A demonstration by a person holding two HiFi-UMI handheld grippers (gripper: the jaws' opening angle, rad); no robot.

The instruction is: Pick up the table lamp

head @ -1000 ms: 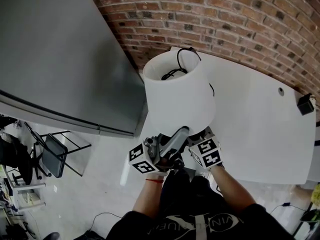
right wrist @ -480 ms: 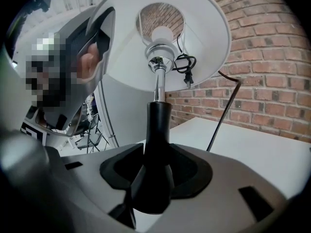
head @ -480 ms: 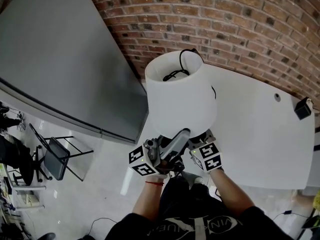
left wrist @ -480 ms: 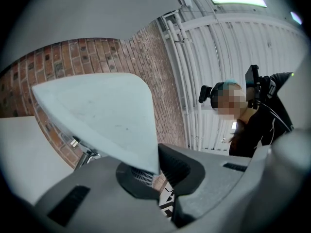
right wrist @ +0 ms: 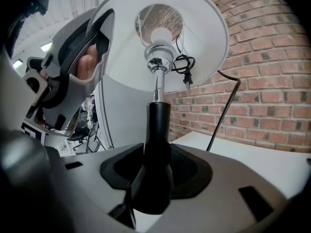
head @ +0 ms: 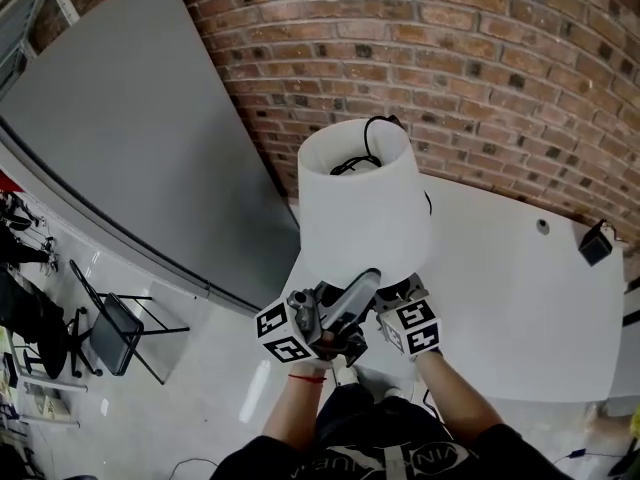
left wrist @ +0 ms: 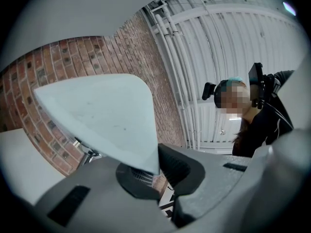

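Table lamp [head: 362, 198] held up over near-left edge of white table [head: 520, 268], by brick wall [head: 480, 78]. Right gripper [right wrist: 155, 178] clamped on black stem [right wrist: 158, 125] below socket. Left gripper [left wrist: 155, 166] pinched shut on lower rim of shade [left wrist: 104, 115]. Base not visible, but probably clear of tabletop. Pick-up looks essentially done. Remaining: keep upright, mind loose cord [right wrist: 184, 67].
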